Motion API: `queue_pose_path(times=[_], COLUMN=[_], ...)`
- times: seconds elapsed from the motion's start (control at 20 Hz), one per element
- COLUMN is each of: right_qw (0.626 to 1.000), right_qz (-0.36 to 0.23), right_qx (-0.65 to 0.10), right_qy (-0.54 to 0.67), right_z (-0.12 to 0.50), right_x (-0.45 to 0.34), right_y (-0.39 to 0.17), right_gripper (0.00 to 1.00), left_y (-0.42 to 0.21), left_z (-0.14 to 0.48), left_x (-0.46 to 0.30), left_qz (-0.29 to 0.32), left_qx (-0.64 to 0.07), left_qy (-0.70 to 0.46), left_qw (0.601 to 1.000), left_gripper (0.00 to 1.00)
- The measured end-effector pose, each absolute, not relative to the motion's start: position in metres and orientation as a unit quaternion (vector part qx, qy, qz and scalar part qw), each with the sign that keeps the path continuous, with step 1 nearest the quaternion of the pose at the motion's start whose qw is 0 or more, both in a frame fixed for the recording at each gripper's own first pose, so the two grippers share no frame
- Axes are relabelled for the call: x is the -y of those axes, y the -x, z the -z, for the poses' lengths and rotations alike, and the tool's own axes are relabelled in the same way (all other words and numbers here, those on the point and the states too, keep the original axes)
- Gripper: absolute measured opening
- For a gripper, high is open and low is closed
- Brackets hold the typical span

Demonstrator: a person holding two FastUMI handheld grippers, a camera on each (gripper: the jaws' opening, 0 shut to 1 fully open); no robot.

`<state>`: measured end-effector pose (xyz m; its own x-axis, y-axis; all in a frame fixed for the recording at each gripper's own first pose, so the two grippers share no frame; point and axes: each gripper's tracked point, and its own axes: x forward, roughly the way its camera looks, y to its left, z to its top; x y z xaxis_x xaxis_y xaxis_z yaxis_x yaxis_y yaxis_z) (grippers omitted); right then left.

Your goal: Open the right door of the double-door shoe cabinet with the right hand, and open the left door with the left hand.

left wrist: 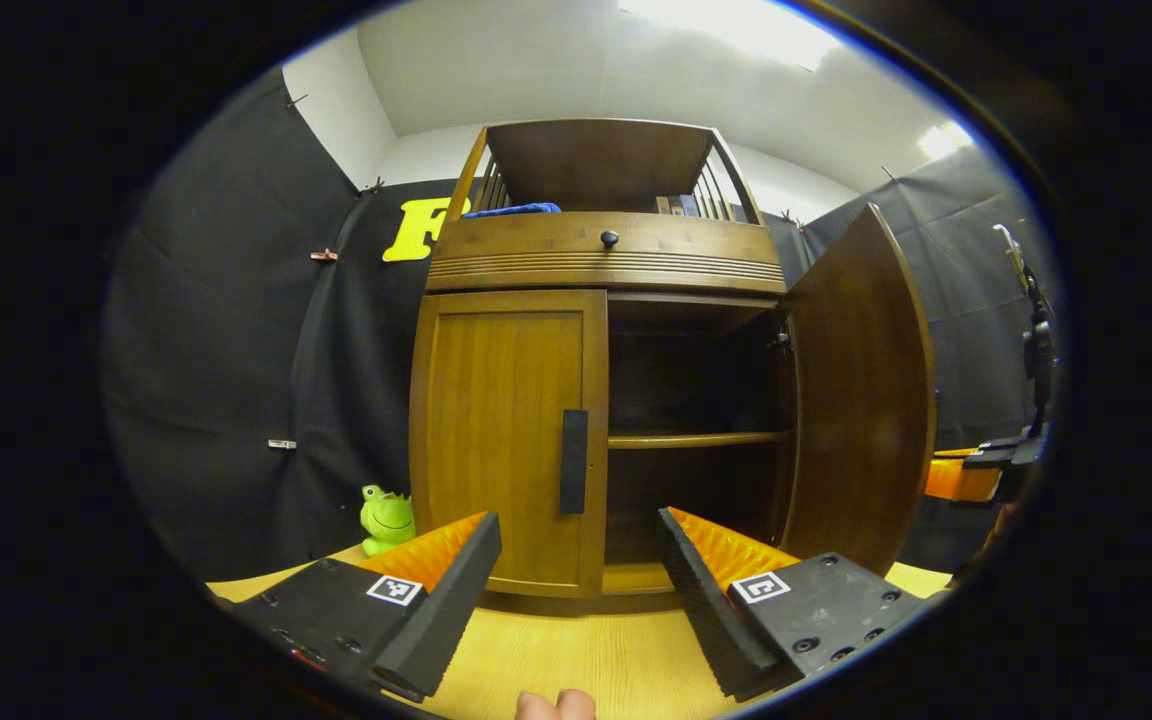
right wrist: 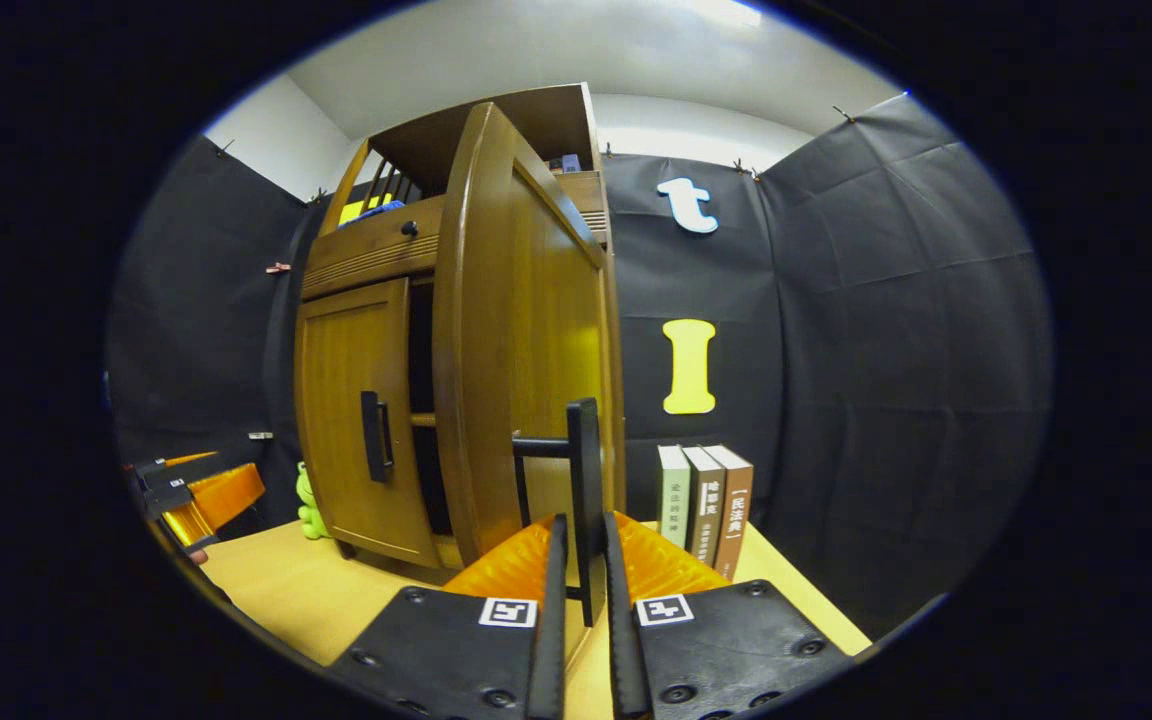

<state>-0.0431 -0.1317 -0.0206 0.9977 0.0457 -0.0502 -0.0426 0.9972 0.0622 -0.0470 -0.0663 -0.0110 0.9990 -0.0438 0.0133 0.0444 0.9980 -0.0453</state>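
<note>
- Landmark: the shoe cabinet (left wrist: 604, 262) stands on the bench (left wrist: 576, 660), backed against the booth wall. All places below are given relative to it.
- Left of the cabinet: a green frog toy (left wrist: 386, 518) sits on the bench at the cabinet's lower left corner, just beside the left door.
- Left door (left wrist: 506, 440): shut, flush in its frame. Its handle (left wrist: 573, 461) is a dark bar with its long axis upright, set at the door's inner edge, next to the open half.
- Left tongs (left wrist: 576, 565): spread wide, holding nothing, in front of the cabinet and apart from it. The handle lies straight ahead and above their tips, close to the centre line of the gap.
- Judgement: the coming move turns on that line-up. The left tongs need to go forward and up so the upright bar enters the gap. They are the nearer tool to this handle.
- Right door (left wrist: 861, 390): swung open, showing a shelf (left wrist: 696, 439) inside.
- Right tongs (right wrist: 576, 560): drawn narrow around the upright bar of the right door's handle (right wrist: 584, 480). Both fingers appear to press on it.
- Right of the cabinet: three books (right wrist: 704, 505) stand upright on the bench.
- Hard to make out: the cabinet interior is dark, its contents unreadable. The items on the top rack are too small to identify.
</note>
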Motion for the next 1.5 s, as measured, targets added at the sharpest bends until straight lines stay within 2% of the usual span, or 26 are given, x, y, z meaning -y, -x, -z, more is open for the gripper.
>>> queue_pose_path(times=[0.05, 0.1, 0.15, 0.2, 0.25, 0.3, 0.55, 0.65, 0.7, 0.75, 0.8, 1.0, 1.1, 1.15, 1.25, 1.3, 1.35, 1.5], right_qw=[0.999, 0.999, 0.998, 0.999, 0.999, 0.999, 0.998, 0.998, 0.998, 0.997, 0.997, 0.990, 0.990, 0.992, 0.993, 0.994, 0.995, 0.997], right_qz=[-0.023, -0.025, -0.023, -0.021, -0.013, -0.004, 0.054, 0.060, 0.058, 0.069, 0.081, 0.135, 0.138, 0.124, 0.103, 0.090, 0.077, 0.038], right_qx=[-0.029, -0.032, -0.034, -0.035, -0.035, -0.034, -0.024, -0.018, -0.015, -0.012, -0.009, 0.018, 0.024, 0.027, 0.031, 0.033, 0.037, 0.045], right_qy=[-0.033, -0.036, -0.036, -0.032, -0.026, -0.022, -0.015, -0.023, -0.030, -0.026, -0.016, 0.024, 0.000, -0.020, -0.050, -0.053, -0.053, -0.049], right_z=[0.021, 0.022, 0.022, 0.023, 0.023, 0.021, 0.017, 0.013, 0.010, 0.010, 0.007, -0.015, -0.024, -0.027, -0.036, -0.040, -0.044, -0.052], right_x=[0.135, 0.138, 0.142, 0.148, 0.155, 0.163, 0.205, 0.210, 0.208, 0.211, 0.218, 0.236, 0.232, 0.224, 0.209, 0.203, 0.197, 0.163], right_y=[0.044, 0.045, 0.047, 0.047, 0.049, 0.050, 0.061, 0.066, 0.068, 0.069, 0.072, 0.092, 0.101, 0.106, 0.115, 0.119, 0.125, 0.132], right_gripper=[0.19, 0.10, 0.19, 0.19, 0.28, 0.19, 0.19, 0.19, 0.28, 0.28, 0.23, 0.70, 0.94, 0.98, 0.97, 0.92, 0.97, 0.98], left_y=[0.044, 0.041, 0.038, 0.035, 0.033, 0.032, 0.021, 0.016, 0.012, 0.009, 0.006, -0.017, -0.033, -0.042, -0.064, -0.075, -0.085, -0.116], left_z=[0.013, 0.014, 0.015, 0.015, 0.016, 0.014, 0.014, 0.014, 0.014, 0.014, 0.013, 0.009, 0.008, 0.008, 0.010, 0.013, 0.016, 0.023], left_x=[0.069, 0.070, 0.073, 0.076, 0.079, 0.079, 0.079, 0.079, 0.080, 0.081, 0.080, 0.083, 0.080, 0.077, 0.070, 0.068, 0.066, 0.063], left_qz=[0.023, 0.024, 0.028, 0.034, 0.038, 0.038, 0.035, 0.039, 0.040, 0.041, 0.043, 0.064, 0.067, 0.063, 0.052, 0.049, 0.047, 0.048], left_qx=[0.006, 0.003, -0.002, -0.006, -0.007, -0.005, -0.004, -0.005, -0.006, -0.005, -0.004, -0.001, 0.001, 0.001, 0.001, -0.003, -0.008, -0.017], left_qy=[0.023, 0.025, 0.029, 0.034, 0.037, 0.037, 0.029, 0.030, 0.028, 0.024, 0.022, 0.031, 0.028, 0.022, 0.009, 0.004, 0.002, 0.000], left_qw=[0.999, 0.999, 0.999, 0.999, 0.999, 0.999, 0.999, 0.999, 0.999, 0.999, 0.999, 0.997, 0.997, 0.998, 0.999, 0.999, 0.999, 0.999], left_gripper=[0.96, 0.97, 0.97, 0.96, 0.96, 0.96, 0.96, 0.97, 0.97, 0.97, 0.97, 0.96, 0.97, 0.97, 0.96, 0.96, 0.96, 0.97])
